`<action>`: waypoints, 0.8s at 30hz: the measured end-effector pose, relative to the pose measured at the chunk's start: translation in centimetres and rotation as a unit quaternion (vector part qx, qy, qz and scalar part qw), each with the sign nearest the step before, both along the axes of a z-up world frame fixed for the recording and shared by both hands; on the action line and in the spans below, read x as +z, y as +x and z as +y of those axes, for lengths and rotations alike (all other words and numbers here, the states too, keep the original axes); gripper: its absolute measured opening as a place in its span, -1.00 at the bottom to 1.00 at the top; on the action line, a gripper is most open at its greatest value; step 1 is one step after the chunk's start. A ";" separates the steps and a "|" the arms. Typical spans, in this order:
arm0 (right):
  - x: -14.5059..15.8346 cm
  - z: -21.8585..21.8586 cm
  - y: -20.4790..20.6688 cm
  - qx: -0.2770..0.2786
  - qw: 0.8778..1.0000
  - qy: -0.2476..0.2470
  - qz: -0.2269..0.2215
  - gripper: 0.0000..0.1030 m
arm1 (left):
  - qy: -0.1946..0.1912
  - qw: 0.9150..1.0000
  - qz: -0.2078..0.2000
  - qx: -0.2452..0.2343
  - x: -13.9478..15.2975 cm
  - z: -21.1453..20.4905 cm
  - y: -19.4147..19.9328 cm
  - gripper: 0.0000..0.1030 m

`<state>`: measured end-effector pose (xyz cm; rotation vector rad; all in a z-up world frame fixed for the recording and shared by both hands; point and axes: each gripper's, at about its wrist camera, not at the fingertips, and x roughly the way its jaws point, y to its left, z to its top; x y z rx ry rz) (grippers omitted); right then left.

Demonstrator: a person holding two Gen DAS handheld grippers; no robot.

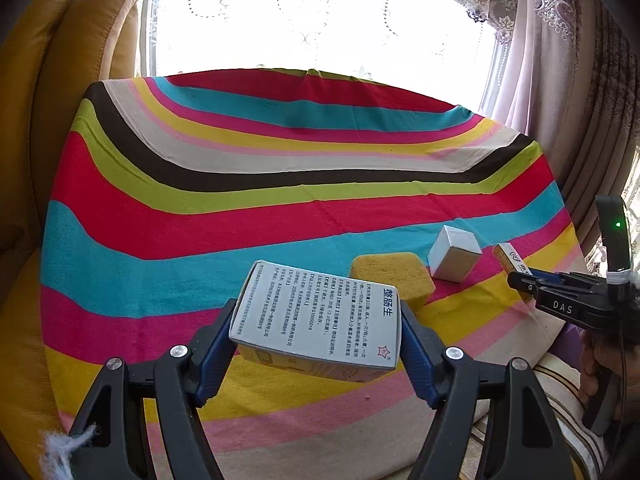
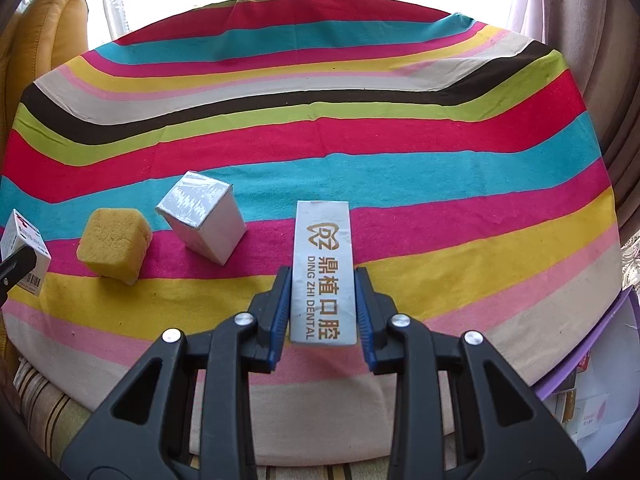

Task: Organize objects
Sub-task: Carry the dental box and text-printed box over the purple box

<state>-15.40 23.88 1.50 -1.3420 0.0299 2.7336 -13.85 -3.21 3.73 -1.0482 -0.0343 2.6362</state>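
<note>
Left wrist view: my left gripper [image 1: 318,340] pinches the medicine box [image 1: 320,322] across its width, printed face up, lifted clear of the striped cloth [image 1: 240,216].
Right wrist view: my right gripper [image 2: 322,308] is pressed onto the dental box [image 2: 323,268], a narrow carton pointing away along the fingers.
Left on the cloth: yellow sponge [image 2: 114,244] and white cube box [image 2: 202,220], near each other, neither held.
Right edge: a purple bin [image 2: 600,340] with packets inside, probably the destination.
Risk, left: the box sits tilted between the pads; I judge it could pivot and slip if swung quickly.
Risk, right: only the near end is gripped, so the far end may droop.
Risk, shared: both claws are near; crossing paths could knock a carton loose.
</note>
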 end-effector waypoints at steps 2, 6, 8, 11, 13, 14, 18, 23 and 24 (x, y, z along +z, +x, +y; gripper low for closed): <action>0.3 0.3 0.7 0.000 1.000 -0.002 0.002 -0.33 | 0.005 1.000 0.002 -0.004 0.2 0.6 0.6 0.44; 0.7 0.8 2.1 -0.004 1.000 -0.006 0.003 -0.33 | 0.014 1.000 0.003 -0.019 0.6 2.1 1.9 0.44; 1.1 1.2 3.1 -0.007 1.000 -0.008 0.005 -0.33 | 0.017 0.999 0.001 -0.029 0.6 3.2 2.4 0.44; 1.4 1.9 4.3 -0.010 1.000 -0.008 0.006 -0.33 | 0.019 0.999 0.000 -0.048 0.6 4.7 3.2 0.44; 1.6 2.3 5.1 -0.012 1.000 -0.008 0.007 -0.33 | 0.021 0.998 -0.001 -0.059 0.7 5.9 3.7 0.44; 1.7 2.5 5.5 -0.013 1.000 -0.008 0.007 -0.33 | 0.021 0.998 -0.001 -0.065 0.8 6.4 4.0 0.44; 2.0 3.7 7.1 -0.021 1.000 -0.007 0.008 -0.33 | 0.024 0.996 -0.003 -0.086 0.9 8.3 4.8 0.44; 2.4 5.3 9.0 -0.032 0.999 -0.004 0.008 -0.33 | 0.022 0.993 -0.004 -0.112 1.1 10.7 5.8 0.44; 2.5 5.7 9.4 -0.034 0.999 -0.004 0.008 -0.33 | 0.021 0.993 -0.005 -0.118 1.2 11.1 6.0 0.44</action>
